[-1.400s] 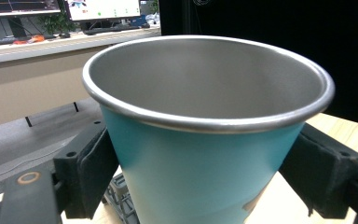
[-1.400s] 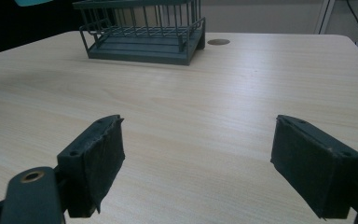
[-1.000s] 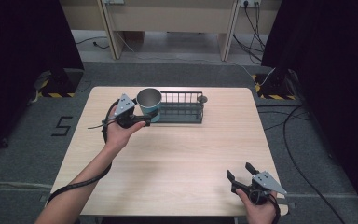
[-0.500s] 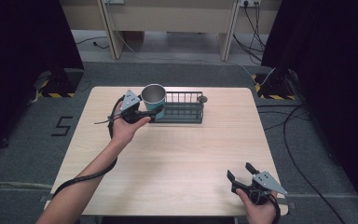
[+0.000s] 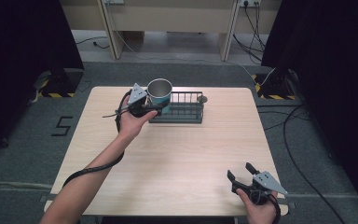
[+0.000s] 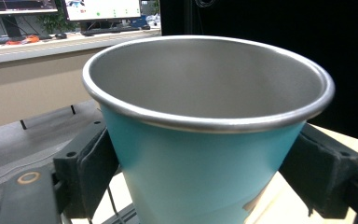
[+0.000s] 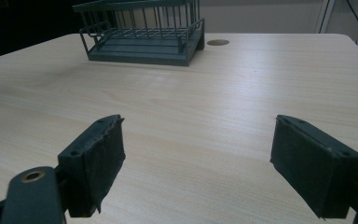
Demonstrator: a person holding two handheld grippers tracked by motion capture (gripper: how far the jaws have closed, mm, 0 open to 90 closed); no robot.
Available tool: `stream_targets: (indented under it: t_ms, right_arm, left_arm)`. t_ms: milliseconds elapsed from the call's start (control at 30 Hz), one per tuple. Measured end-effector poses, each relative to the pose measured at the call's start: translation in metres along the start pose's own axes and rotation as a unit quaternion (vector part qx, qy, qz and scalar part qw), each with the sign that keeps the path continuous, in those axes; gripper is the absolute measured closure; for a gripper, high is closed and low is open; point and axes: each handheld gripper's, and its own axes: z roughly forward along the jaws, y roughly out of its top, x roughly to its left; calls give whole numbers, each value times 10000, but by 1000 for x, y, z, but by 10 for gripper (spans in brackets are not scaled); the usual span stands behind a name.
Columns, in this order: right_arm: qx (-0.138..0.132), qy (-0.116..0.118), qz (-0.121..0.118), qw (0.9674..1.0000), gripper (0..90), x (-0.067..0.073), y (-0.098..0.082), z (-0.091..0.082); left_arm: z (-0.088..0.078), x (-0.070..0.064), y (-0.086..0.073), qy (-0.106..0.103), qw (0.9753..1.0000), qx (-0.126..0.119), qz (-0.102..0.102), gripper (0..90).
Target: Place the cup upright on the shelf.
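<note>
A teal metal cup (image 5: 160, 94) with a silver inside is held upright at the left end of the dark wire rack (image 5: 182, 108), at the far side of the table. My left gripper (image 5: 154, 108) is shut on the teal cup; in the left gripper view the cup (image 6: 205, 140) sits between both black pads (image 6: 91, 170), lifted a little above the table. My right gripper (image 5: 242, 176) rests near the table's front right edge, open with nothing in it; its pads (image 7: 100, 158) stand wide apart over bare wood, facing the rack (image 7: 142, 35).
The light wooden table (image 5: 177, 158) has a small round grommet (image 5: 202, 99) just right of the rack. Cables trail over the grey floor behind and to the right. Dark curtains stand at both sides.
My left gripper has carried the cup to the right, over the rack's left end. The right gripper has stayed still.
</note>
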Motion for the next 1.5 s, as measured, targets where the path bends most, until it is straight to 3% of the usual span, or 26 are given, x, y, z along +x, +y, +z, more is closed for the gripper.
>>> stream_targets:
  t_ms: [767, 1500]
  right_arm:
    - [1, -3, 34, 10000, 185, -1, 0, 0]
    - [-9, 23, 35, 10000, 186, -2, 0, -1]
  left_arm:
    - [32, 1, 9, 95, 9999, 16, -73, 159]
    - [67, 12, -7, 407, 9981, 347, -305, 159]
